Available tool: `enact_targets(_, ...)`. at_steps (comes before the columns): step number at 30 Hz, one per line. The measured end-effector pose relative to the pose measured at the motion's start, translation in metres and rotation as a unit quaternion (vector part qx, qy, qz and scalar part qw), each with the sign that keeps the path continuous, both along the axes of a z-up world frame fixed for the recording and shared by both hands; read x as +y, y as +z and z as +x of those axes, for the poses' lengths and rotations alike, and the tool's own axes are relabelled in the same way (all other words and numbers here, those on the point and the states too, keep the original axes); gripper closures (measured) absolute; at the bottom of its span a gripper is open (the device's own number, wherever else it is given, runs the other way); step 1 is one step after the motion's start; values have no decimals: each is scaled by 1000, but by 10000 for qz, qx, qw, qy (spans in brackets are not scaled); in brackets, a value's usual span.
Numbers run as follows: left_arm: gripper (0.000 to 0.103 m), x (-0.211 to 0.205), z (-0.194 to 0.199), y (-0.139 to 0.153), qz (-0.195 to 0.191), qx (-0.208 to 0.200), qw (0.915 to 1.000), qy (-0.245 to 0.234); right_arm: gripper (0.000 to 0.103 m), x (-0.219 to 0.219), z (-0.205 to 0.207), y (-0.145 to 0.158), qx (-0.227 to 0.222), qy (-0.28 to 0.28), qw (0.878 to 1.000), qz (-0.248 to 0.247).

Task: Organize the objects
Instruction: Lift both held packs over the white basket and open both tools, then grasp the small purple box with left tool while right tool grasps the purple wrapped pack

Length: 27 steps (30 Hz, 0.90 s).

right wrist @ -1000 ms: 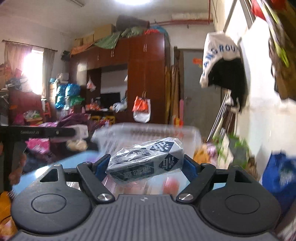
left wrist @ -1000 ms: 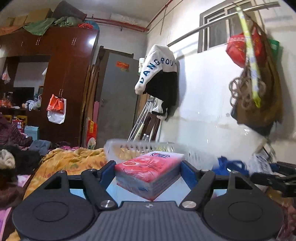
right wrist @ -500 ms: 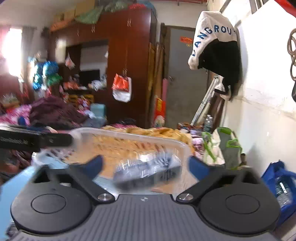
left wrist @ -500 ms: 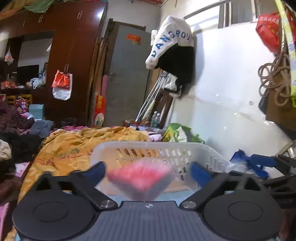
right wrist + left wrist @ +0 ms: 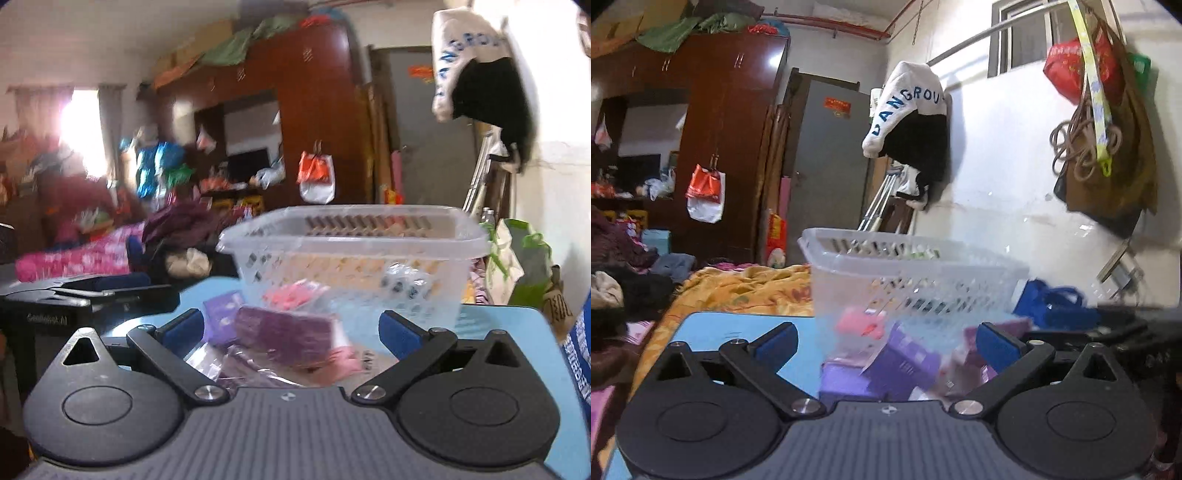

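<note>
Now both sets of jaws stand wide and empty, having just been opening: left gripper (image 5: 884, 341), right gripper (image 5: 291, 328). The pink pack (image 5: 295, 295) and silver pack (image 5: 406, 282) lie inside the basket (image 5: 351, 236); purple packs (image 5: 284, 332) wait on the tabletop (image 5: 498, 325) before it. Reaching low, a finger could catch the basket wall and shove it.
</note>
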State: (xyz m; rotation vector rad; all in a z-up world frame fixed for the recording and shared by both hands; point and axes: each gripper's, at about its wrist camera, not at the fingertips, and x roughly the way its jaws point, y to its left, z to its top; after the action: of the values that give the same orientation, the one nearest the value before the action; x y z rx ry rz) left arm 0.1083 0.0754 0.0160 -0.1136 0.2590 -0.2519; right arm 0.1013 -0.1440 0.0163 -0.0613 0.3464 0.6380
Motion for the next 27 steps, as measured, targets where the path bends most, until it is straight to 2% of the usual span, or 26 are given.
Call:
enact_targets(2,1,-2,4,0,110,78,9999,-26,0,6,7,1,8,-15,10000,-88)
enact_targets(5,2,-6,11,-4,220,200,9994,-188,10,8,10,-4,151,31,9997,-209)
enact_targets(6,2,-6,8,-10,252,223,9992,-207,14,9,10,-6,165,59,9994,-294)
enact_targets(8,2,-7,9,-14,302,256,9990,-201,32,12,6,-8,134,86,9989,-443)
enact_targets(12,2,-8,12,-18,370,323,9985,-257,43,7,-11,-12,-91,21,9988,-481)
enact_targets(22,4,-43,25,-18,1035,445,9929,-383,47,-36,-30,-5,-299,-96,9988,367)
enact_targets(25,17,-48,29,-21,1124,573,9913,-378,47,-48,-34,-11,-277,-107,9978,591)
enact_targets(27,37,-50,29,-23,1165,582,9912,-252,47,-54,-35,-15,-247,-110,9969,742)
